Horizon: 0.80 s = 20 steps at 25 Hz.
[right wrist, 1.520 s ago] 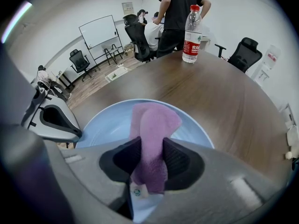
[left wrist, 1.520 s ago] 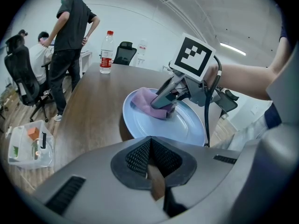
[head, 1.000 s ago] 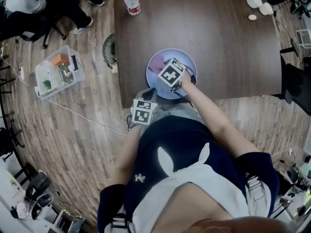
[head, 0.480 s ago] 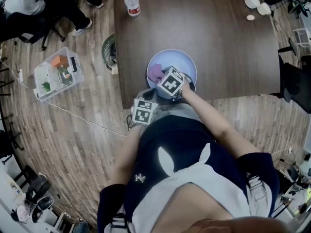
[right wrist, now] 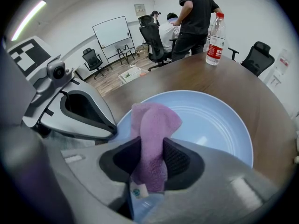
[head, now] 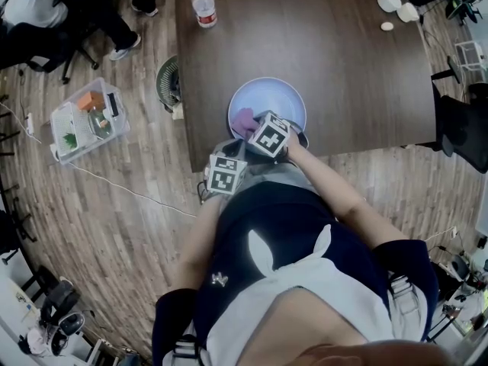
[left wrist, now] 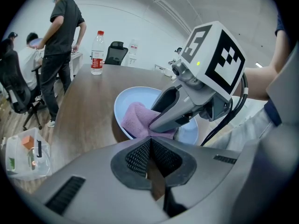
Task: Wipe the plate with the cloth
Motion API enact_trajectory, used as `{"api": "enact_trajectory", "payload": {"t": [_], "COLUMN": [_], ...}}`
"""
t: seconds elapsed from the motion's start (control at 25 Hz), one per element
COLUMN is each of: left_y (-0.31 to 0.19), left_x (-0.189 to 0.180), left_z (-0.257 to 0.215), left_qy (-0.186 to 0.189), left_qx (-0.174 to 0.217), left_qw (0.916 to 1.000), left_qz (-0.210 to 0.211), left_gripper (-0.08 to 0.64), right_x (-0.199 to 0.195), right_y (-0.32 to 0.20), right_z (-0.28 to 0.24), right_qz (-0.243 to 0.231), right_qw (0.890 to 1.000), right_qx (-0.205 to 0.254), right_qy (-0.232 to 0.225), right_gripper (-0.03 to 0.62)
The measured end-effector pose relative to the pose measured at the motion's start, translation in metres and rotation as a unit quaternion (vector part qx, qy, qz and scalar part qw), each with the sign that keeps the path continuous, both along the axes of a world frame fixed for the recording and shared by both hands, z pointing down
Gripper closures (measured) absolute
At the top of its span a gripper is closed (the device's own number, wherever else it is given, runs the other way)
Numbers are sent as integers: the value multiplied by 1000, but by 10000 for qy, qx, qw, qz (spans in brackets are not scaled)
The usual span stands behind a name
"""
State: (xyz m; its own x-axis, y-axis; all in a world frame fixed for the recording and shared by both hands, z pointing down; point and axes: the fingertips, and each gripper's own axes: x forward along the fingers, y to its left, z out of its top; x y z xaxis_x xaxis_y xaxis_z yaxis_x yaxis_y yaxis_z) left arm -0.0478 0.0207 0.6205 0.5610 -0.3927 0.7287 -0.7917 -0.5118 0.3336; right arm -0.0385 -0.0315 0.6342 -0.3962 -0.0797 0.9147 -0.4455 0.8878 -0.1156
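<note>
Plainly, the purple cloth (right wrist: 154,125) is clamped between the jaws of the right gripper (right wrist: 150,160), bunched up and standing out past the tips, with a small tag hanging at its lower end. It rests on the near-left part of the pale blue plate (head: 271,97), which sits at the table's (head: 358,82) near edge, somewhat left of the middle of that edge. Most of the plate's bowl, toward its far and right side, shows bare.

To wipe well, I would keep the grip firm so the cloth does not slip out, press the loose bunch flat against the plate rather than let the jaw tips scrape it, and sweep round the bowl and out to the rim in overlapping arcs. The plate is unheld and close to the edge, so a hard push toward the person could slide it off.

The left gripper (left wrist: 152,160) has its jaws closed together on nothing and hangs just off the near edge, beside the plate; it could get in the way of a sweep to the near-left rim.

Farther off, a water bottle (head: 204,2) stands near the far left corner and small white items (head: 396,2) lie by the far right corner, both well apart from the plate. A clear storage box (head: 88,117) sits on the floor to the left.
</note>
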Motion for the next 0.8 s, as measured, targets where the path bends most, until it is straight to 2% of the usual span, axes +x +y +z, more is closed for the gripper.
{"api": "enact_trajectory", "payload": {"t": [0.44,0.8], "left_y": [3,4], "left_x": [0,0], "left_z": [1,0], "left_qy": [19,32], "left_qx": [30,35], "left_qw": [10000,10000], "left_qz": [21,33], "left_gripper": [555,555], "right_x": [24,68], "right_y": [-7,-21], "right_z": [3,12], "right_qz": [355,1209], "right_qw": [9994,9925], "right_qx": [32,-61], "right_qy": [46,185], "right_gripper": [453,451]}}
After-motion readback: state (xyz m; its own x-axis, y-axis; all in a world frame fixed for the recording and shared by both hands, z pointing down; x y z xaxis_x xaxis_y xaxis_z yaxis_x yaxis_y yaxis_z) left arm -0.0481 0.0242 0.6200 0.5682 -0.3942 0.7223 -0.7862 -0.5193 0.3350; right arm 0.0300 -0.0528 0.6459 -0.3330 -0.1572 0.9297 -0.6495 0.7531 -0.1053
